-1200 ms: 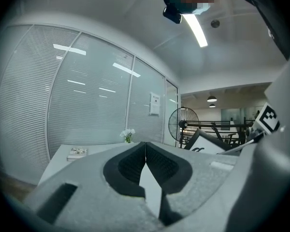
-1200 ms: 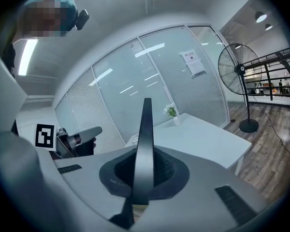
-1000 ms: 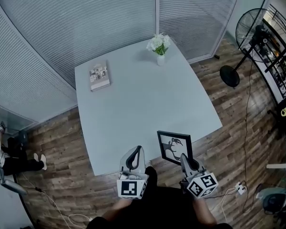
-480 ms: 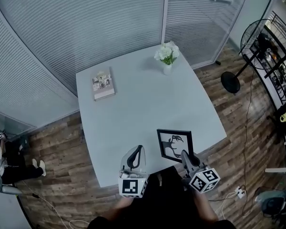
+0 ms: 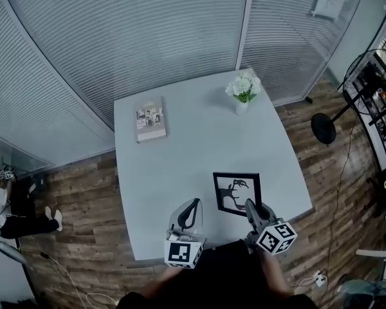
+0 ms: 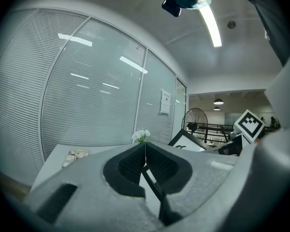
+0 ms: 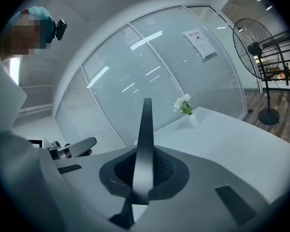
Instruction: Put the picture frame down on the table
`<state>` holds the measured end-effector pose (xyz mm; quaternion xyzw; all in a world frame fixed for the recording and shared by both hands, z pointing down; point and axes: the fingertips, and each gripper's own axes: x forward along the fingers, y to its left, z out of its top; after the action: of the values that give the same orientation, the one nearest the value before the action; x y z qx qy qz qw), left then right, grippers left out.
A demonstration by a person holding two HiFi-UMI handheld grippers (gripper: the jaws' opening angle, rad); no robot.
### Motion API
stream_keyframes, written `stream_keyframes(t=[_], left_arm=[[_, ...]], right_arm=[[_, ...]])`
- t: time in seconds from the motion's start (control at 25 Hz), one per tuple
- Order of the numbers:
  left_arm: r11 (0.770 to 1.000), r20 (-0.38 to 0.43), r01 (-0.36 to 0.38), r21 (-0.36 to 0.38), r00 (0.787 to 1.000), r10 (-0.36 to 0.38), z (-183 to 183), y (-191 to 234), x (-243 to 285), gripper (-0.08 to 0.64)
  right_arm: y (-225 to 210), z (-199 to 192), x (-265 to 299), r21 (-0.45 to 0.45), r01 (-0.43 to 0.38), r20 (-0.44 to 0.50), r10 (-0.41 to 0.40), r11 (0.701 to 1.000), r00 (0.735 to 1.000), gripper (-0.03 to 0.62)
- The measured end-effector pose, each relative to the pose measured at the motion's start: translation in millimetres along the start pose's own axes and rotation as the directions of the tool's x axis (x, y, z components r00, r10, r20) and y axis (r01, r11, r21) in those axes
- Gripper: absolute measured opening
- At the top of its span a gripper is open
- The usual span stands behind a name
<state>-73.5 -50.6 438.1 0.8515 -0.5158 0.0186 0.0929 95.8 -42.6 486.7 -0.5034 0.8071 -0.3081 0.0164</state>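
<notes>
The picture frame point(image 5: 237, 193) is black with a dark antler-like print. It stands over the near right part of the white table point(image 5: 180, 166), and I cannot tell whether its lower edge touches. My right gripper point(image 5: 251, 208) is shut on the frame's near edge. In the right gripper view the frame point(image 7: 146, 124) shows edge-on as a thin dark strip rising between the jaws of the right gripper point(image 7: 145, 151). My left gripper point(image 5: 192, 206) hovers to the frame's left at the table's near edge. The left gripper point(image 6: 145, 145) is shut and holds nothing, and the frame point(image 6: 186, 140) shows to its right.
A book point(image 5: 150, 119) lies at the table's far left. A small vase of white flowers point(image 5: 242, 90) stands at the far right corner. Glass walls with blinds stand behind the table. A standing fan point(image 7: 253, 47) is on the wooden floor to the right.
The head view has shifted, so the table sits lower and more to the right. The frame and both grippers have moved forward, from the near edge to over the table.
</notes>
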Motion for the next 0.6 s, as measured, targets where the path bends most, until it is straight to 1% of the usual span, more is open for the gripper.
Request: stream_keyframes(t=[0.12,0.28,0.6], left_arm=[[1.0,-0.011,-0.008,-0.005,1.0,0.008,4,7,17,0.017],[1.0,-0.046,-0.017,-0.013,0.999,0.016,0,16,45,0.017],[0.998,-0.062,-0.049,-0.026,0.997,0.048,-1,40,98,0.017]], right_arm=[[-13,10,23,0.002,-0.005,-0.019,0.006,1.0,1.0,0.018],[-32,19,59,0.001,-0.013,-0.049,0.013,1.0,0.999,0.018],[-67,33,123,0.011,-0.02,-0.105,0.021,1.0,0.994,0.018]])
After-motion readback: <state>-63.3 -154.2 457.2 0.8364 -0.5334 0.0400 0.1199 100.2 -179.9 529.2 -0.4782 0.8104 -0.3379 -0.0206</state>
